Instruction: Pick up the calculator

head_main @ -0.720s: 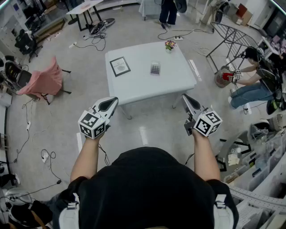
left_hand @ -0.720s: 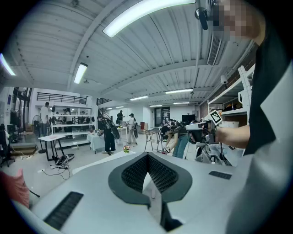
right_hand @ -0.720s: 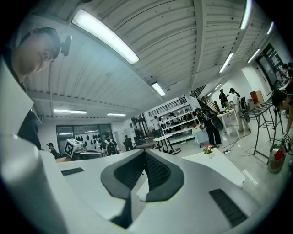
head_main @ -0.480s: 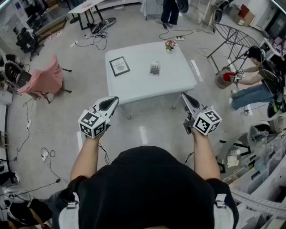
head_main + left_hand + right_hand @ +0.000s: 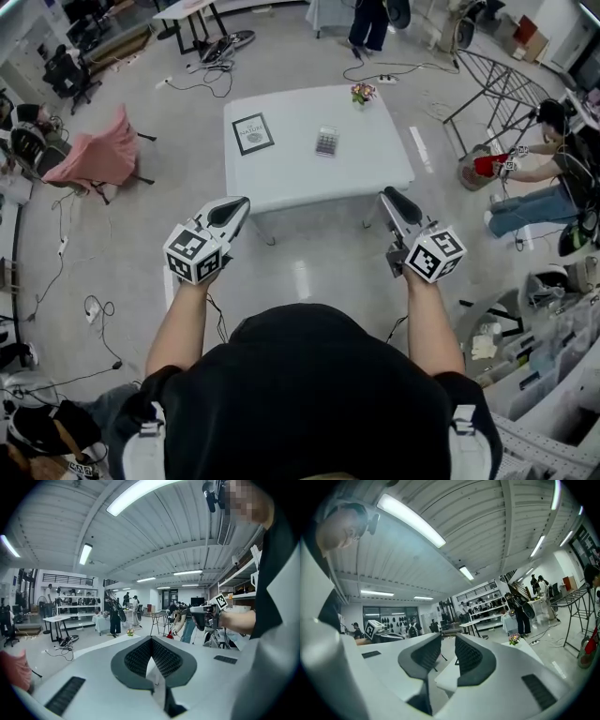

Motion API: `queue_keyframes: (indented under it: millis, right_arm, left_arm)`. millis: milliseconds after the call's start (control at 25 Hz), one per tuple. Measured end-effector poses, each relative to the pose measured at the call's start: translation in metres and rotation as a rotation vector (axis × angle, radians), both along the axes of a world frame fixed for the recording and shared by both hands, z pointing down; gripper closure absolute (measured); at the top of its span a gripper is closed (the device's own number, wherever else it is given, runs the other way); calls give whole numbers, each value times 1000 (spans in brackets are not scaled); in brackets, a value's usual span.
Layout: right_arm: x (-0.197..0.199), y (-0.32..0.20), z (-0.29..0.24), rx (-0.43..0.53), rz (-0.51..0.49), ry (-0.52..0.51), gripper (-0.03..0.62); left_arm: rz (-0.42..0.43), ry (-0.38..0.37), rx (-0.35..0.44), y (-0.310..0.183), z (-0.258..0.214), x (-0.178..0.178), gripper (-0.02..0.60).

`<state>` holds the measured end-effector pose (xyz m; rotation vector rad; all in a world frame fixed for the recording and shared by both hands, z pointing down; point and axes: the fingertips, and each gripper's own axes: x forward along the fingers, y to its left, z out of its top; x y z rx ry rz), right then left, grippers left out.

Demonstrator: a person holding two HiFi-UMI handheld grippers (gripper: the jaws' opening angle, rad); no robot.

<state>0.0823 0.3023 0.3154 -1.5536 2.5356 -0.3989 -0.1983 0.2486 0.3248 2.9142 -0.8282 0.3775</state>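
The calculator [image 5: 326,142], small and grey with dark keys, lies flat near the middle of the white table [image 5: 375,169] in the head view. Both grippers hang in the air over the floor, short of the table's near edge. My left gripper [image 5: 239,203] points toward the table's left corner, and its dark pads [image 5: 136,658] meet at the tips with nothing in them. My right gripper [image 5: 387,195] points toward the right corner. Its pads [image 5: 471,656] stand apart with a narrow empty gap between them. The calculator does not show in either gripper view.
A framed picture [image 5: 252,133] and a small flower pot [image 5: 362,93] also sit on the table. A pink-draped chair [image 5: 89,159] stands at the left and a metal rack [image 5: 497,84] at the right, near a crouching person [image 5: 548,169]. Cables lie on the floor.
The head view has drifted slightly, so the table sits a little higher in the picture. Both grippers keep nearly the same place and the same jaw stance.
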Motion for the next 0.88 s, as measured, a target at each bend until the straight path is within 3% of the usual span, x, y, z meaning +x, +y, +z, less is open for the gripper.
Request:
queue_keyframes:
  millis: [280, 600, 880]
  right_arm:
    - [0, -7, 2, 6, -11, 8, 388]
    - [-6, -20, 9, -11, -11, 35, 361]
    - [-9, -47, 22, -41, 15, 39, 361]
  left_arm:
    - [-12, -4, -8, 5, 1, -2, 566]
    - [-13, 14, -23, -7, 9, -7, 565]
    - [19, 33, -46, -47, 24, -4, 566]
